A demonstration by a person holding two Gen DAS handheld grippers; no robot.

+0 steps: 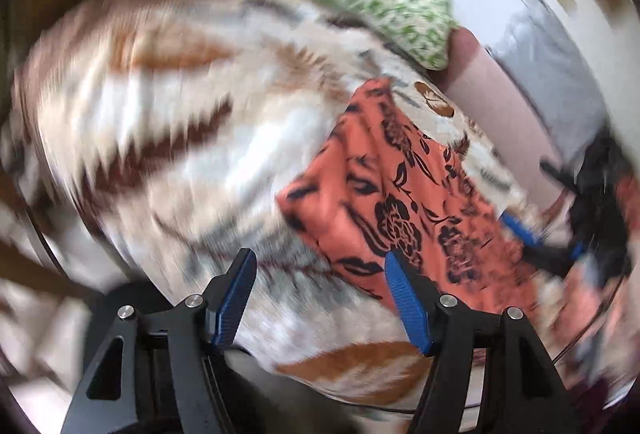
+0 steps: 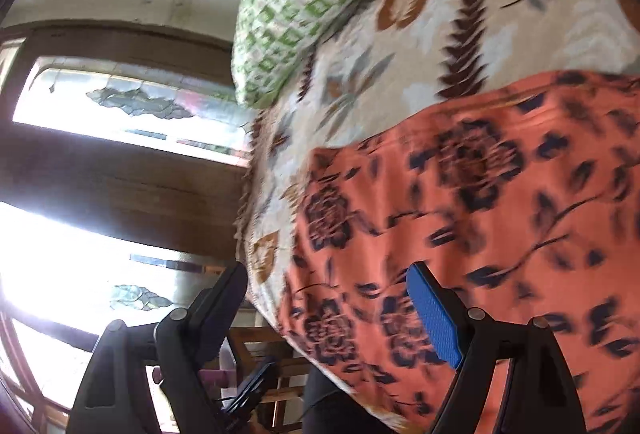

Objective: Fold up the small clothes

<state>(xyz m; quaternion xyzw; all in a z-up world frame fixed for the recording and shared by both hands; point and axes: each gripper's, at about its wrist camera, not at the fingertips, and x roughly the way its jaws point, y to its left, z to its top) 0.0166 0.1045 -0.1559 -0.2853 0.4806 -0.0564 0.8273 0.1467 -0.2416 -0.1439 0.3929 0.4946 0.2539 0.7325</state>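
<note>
While both of my wrist cameras are smeared by motion blur, I can make out a bed covered with a cream bedspread (image 1: 168,138) printed with brown, rust and grey leaves and feathers. On it lies the task's garment, an orange cloth (image 1: 404,202) with a black flower and vine print; in the left wrist view it sits to the right of centre on the bedspread, and in the right wrist view it fills the lower right, spread over the bed's near edge. My left gripper (image 1: 320,298) has its two blue-padded fingers standing well apart with nothing between them; its right finger overlaps the lower edge of the orange cloth in the picture, but I cannot tell whether it touches the fabric. My right gripper (image 2: 332,310) is also spread wide and holds nothing; its blue pad shows in front of the orange cloth, while its other finger hangs past the side of the bed. That same gripper appears blurred at the right edge of the left wrist view, near the cloth's far side. A pillow (image 2: 296,6) with a green and white square pattern rests at the head of the bed, touching the bedspread. Beyond the bed, the right wrist view shows a bright window (image 2: 120,102) with patterned glass in a dark wooden frame. I can read no brands, labels or writing anywhere.
</note>
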